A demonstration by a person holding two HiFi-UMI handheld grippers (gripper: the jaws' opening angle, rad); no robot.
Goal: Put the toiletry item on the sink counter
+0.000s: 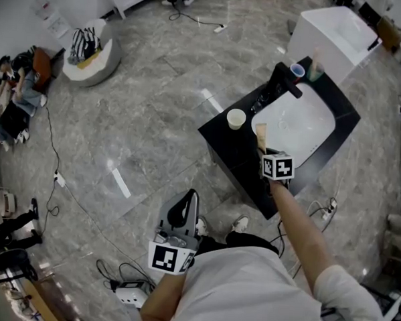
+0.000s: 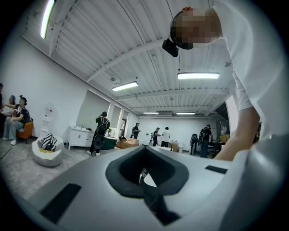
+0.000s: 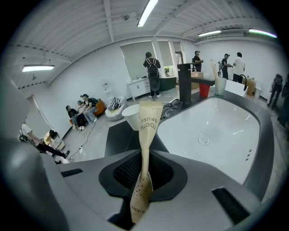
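A tan paper toothbrush packet (image 3: 149, 121) stands pinched between the jaws of my right gripper (image 3: 143, 180). In the head view the packet (image 1: 261, 135) and right gripper (image 1: 262, 150) hang over the near rim of the black sink counter (image 1: 222, 134), beside the white basin (image 1: 300, 121). The packet's printed end points towards a white paper cup (image 3: 131, 115). My left gripper (image 1: 187, 201) stays low by the person's body, away from the counter. Its jaws (image 2: 146, 180) look closed with nothing between them.
A black faucet (image 1: 282, 80), a small red cup (image 1: 298, 71) and a green-tinted cup (image 1: 316, 68) stand at the counter's far side. The paper cup (image 1: 236, 119) sits on the left corner. A white cabinet (image 1: 334, 33) stands beyond. Cables and a power strip (image 1: 132, 295) lie on the floor.
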